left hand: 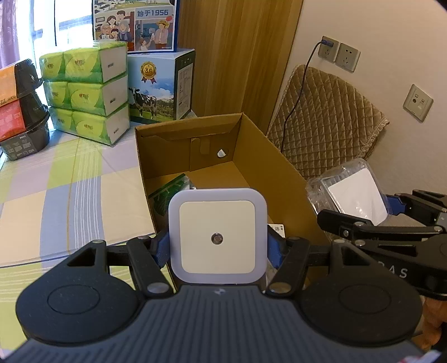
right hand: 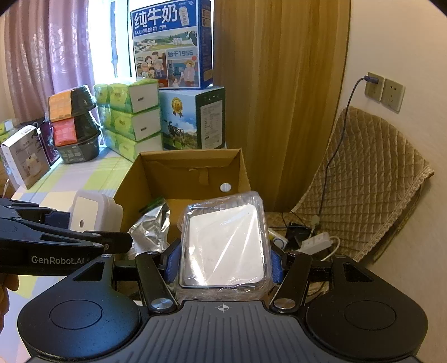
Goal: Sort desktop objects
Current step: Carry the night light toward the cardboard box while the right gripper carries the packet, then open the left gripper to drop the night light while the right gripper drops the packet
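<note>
White night light [left hand: 217, 235] sits clamped in left tongs [left hand: 218, 245]; right tongs [right hand: 222, 259] grip a wrapped case [right hand: 223, 245] (plastic-sealed).

We cannot see the left gripper's [left hand: 218, 245] fingertips, since the night light [left hand: 218, 236] it clamps covers them along with the near part of the box [left hand: 251, 134] floor, and the green packet [left hand: 170, 192] and the white card [left hand: 278, 230] behind it show only as slivers. In the right wrist view the wrapped case [right hand: 223, 243] likewise hides the right gripper's [right hand: 223, 265] fingertips and much of the box interior, leaving the foil bag [right hand: 151, 229] partly covered. The print on the tissue packs [left hand: 83, 92] is too small for us to read, and the milk carton [left hand: 137, 25] is cut off at the top edge.
</note>
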Tool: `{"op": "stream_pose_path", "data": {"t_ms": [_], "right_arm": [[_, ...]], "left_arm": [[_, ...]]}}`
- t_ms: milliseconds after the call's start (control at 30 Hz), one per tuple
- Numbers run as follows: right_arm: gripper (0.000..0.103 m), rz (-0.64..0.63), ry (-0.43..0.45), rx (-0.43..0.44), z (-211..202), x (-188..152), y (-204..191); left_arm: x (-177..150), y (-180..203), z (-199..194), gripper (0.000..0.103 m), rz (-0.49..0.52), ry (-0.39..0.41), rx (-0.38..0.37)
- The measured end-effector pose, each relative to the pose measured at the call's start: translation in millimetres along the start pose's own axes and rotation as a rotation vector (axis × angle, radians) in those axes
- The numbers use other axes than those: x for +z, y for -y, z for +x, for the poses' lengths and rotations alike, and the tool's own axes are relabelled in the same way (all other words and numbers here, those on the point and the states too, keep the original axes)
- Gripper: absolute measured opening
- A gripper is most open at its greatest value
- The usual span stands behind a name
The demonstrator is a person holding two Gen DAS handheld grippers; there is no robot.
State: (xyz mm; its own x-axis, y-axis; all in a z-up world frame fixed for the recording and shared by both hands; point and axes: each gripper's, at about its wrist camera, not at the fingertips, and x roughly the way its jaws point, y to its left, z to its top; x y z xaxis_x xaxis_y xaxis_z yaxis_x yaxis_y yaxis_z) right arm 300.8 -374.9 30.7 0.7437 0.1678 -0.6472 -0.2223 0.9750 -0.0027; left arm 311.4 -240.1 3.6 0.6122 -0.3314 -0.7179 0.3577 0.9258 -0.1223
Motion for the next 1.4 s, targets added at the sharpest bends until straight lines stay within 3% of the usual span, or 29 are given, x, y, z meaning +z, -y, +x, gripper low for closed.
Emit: {"op": "stream_pose_path", "data": {"t_ms": [567,600,633,700,1400], "right_arm": [[0.057,-0.010,-0.004,-0.006,9,5,-2],[0.057,-0.010,-0.006,-0.006,11,5,-2],[0.057,-0.009,-0.007,-0.006,10,6,-1],[0.057,-0.009,-0.010,-0.007,13,7,-1],[0.057,-0.014,-0.012,0.026,15,7,-15]], "left_arm": [[16,-9,16,0.058,-0.006,0.008,-0.002],[18,-11,16,0.060,-0.015,0.012,-0.013],[19,-12,16,0.070,-0.023,0.015,-0.023],[21,-14,14,0.076,-0.034,0.028,-0.016],[12,-28,-2,0.076,-0.052,0.033,0.032]]}}
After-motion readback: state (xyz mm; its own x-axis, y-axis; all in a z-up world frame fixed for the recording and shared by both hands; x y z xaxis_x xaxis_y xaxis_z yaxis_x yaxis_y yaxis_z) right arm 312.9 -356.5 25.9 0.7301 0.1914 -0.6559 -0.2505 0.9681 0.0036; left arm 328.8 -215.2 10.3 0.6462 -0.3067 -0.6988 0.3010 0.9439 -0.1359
